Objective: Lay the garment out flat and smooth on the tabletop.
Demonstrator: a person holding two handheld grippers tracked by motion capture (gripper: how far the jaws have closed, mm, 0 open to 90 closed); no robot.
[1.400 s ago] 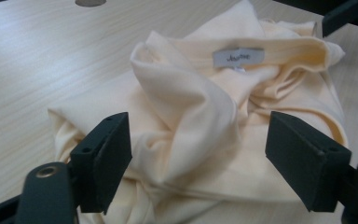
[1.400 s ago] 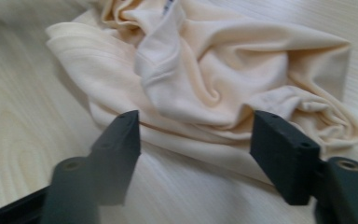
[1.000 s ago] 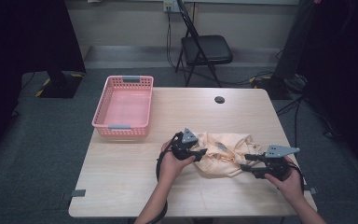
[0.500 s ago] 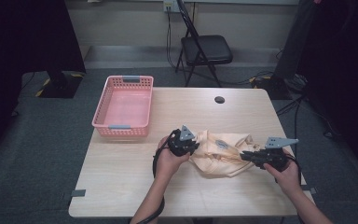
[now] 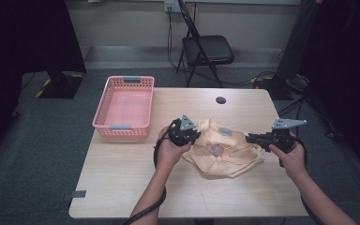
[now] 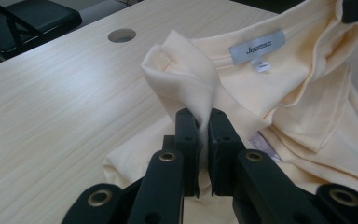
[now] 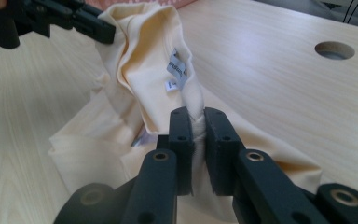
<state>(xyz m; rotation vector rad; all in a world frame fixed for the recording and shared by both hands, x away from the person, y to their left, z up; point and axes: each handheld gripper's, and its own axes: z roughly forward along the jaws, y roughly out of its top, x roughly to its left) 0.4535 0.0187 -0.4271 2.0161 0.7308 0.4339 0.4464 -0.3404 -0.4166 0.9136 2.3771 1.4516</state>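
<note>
- Shirt: pale yellow, crumpled, lies on the tabletop toward its right edge, well apart from the pink basket at the far left corner.
- Left gripper: jaws pinch a shirt fold.
- Right gripper: jaws pinch fabric near the neck label.

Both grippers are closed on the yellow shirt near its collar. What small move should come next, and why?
Probably lift both grippers and draw them apart. The left gripper and right gripper each pinch a fold of the shirt beside its neck label, while most of the cloth lies crumpled on the table, so this would spread it.
</note>
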